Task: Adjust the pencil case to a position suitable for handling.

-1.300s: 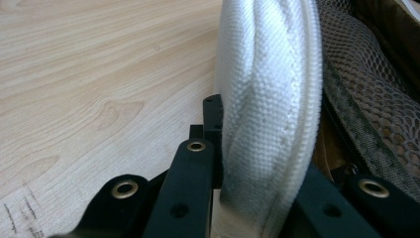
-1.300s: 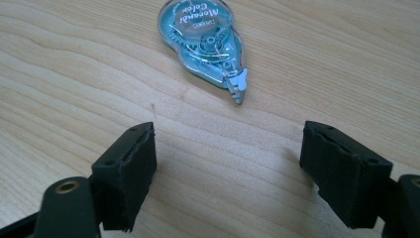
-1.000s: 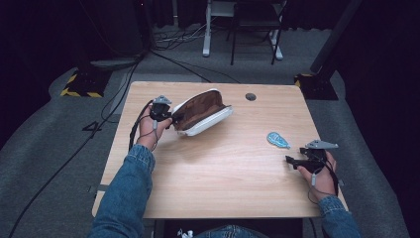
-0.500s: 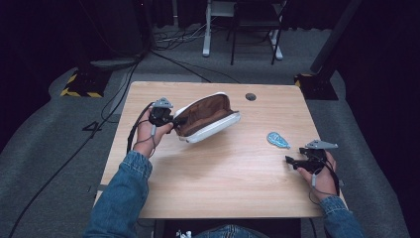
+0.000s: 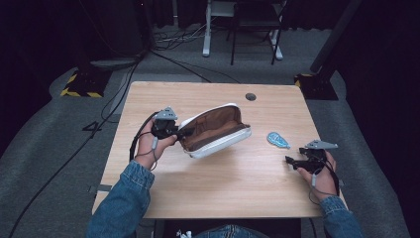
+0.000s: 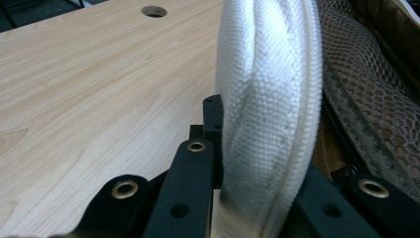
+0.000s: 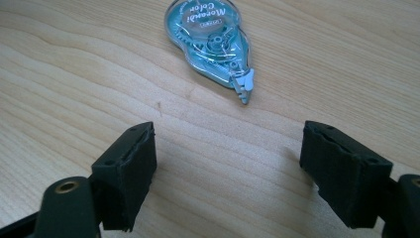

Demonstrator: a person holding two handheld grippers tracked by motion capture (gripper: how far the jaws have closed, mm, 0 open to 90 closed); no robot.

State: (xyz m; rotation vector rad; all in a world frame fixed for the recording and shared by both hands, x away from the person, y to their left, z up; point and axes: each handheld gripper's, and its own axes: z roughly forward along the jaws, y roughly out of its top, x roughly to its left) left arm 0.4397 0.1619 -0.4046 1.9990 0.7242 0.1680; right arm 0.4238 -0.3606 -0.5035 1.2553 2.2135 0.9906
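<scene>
You're gripping pouch (image 5: 214,130) rim tight with left gripper (image 5: 182,133), lifting it off table (image 5: 208,193). Right gripper (image 5: 292,161) idling wide open near correction tape (image 5: 278,140), right of pouch. Next: grabbing tape.

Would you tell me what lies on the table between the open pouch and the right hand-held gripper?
A teal tape dispenser lies between the pouch and the right hand-held gripper, seen in the high view.

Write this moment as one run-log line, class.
left tool: shut on pouch rim, pouch lifted, open | right tool: open, empty, facing correction tape | table: wood
</scene>
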